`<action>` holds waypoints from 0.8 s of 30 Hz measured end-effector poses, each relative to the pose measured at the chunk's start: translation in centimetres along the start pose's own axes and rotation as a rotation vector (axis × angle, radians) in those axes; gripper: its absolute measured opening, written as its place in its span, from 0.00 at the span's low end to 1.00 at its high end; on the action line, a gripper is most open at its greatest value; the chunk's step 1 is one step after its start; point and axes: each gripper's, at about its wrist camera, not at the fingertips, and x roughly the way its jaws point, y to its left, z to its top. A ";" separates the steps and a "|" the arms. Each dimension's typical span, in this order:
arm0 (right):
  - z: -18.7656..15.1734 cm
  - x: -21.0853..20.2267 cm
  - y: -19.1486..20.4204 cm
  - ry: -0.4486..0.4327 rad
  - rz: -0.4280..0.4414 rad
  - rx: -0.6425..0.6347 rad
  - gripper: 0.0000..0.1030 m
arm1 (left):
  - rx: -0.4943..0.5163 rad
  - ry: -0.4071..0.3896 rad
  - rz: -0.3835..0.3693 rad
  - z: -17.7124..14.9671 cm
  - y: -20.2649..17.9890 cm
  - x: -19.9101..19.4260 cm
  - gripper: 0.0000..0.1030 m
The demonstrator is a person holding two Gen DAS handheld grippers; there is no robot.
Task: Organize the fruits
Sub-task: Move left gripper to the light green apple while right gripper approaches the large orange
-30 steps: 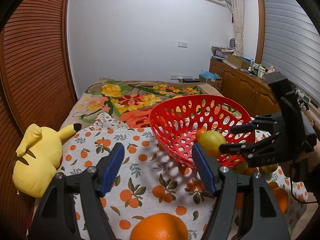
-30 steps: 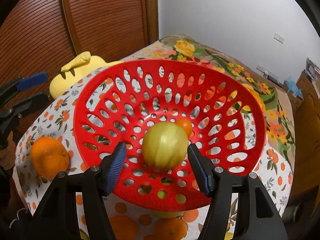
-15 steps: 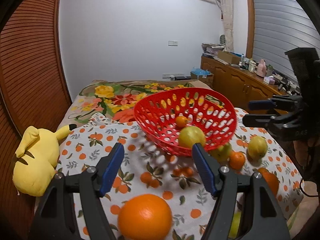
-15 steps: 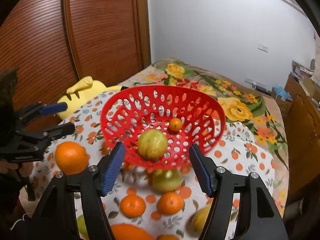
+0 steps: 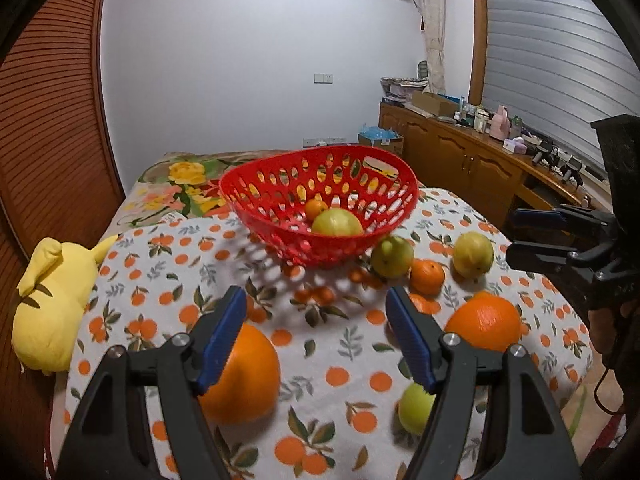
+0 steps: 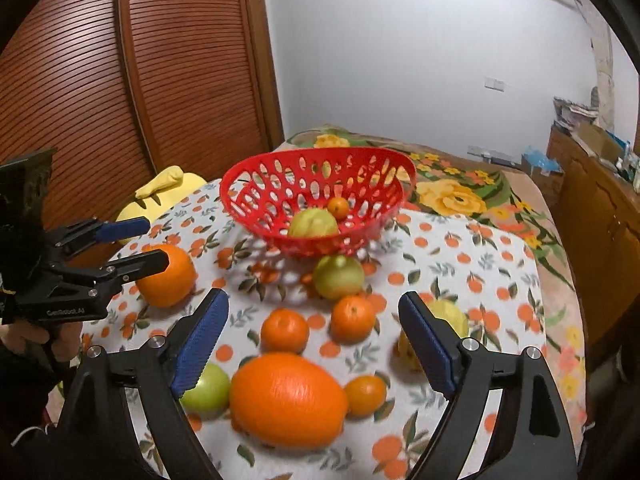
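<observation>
A red perforated basket (image 5: pixel 256 208) (image 6: pixel 248 200) stands at the back of the orange-print cloth. It holds a yellow-green fruit (image 5: pixel 337 222) (image 6: pixel 313 222) and a small mandarin (image 5: pixel 316 208) (image 6: pixel 338 207). My left gripper (image 5: pixel 314 320) (image 6: pixel 140 246) is open over the cloth, and a large orange (image 5: pixel 240 376) (image 6: pixel 168 276) lies just under its left finger. My right gripper (image 6: pixel 314 320) (image 5: pixel 512 236) is open with its jaws still opening. Nothing is gripped between them. Below it lie a big orange (image 6: pixel 288 398), mandarins (image 6: pixel 285 330) and green fruits (image 6: pixel 339 276).
A yellow plush toy (image 5: pixel 52 304) lies at the cloth's left edge by the slatted wooden doors (image 6: pixel 100 80). A wooden sideboard (image 5: pixel 480 168) with clutter runs along the right. More loose fruit (image 5: pixel 473 254) lies in front of the basket. A person's hand (image 6: pixel 24 340) holds the left gripper.
Both grippers have drawn back from the basket. The yellow-green fruit that sat between the right jaws now lies in the basket, and those jaws have spread wider.
</observation>
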 end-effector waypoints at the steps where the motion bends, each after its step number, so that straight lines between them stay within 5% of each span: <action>1: -0.4 -0.2 0.1 0.001 0.001 0.005 0.86 | 0.001 0.003 0.001 -0.3 -0.1 -0.1 0.70; 24: -6.0 3.1 1.7 0.089 0.019 0.024 0.91 | -0.021 0.079 -0.029 -4.3 -0.4 0.7 0.70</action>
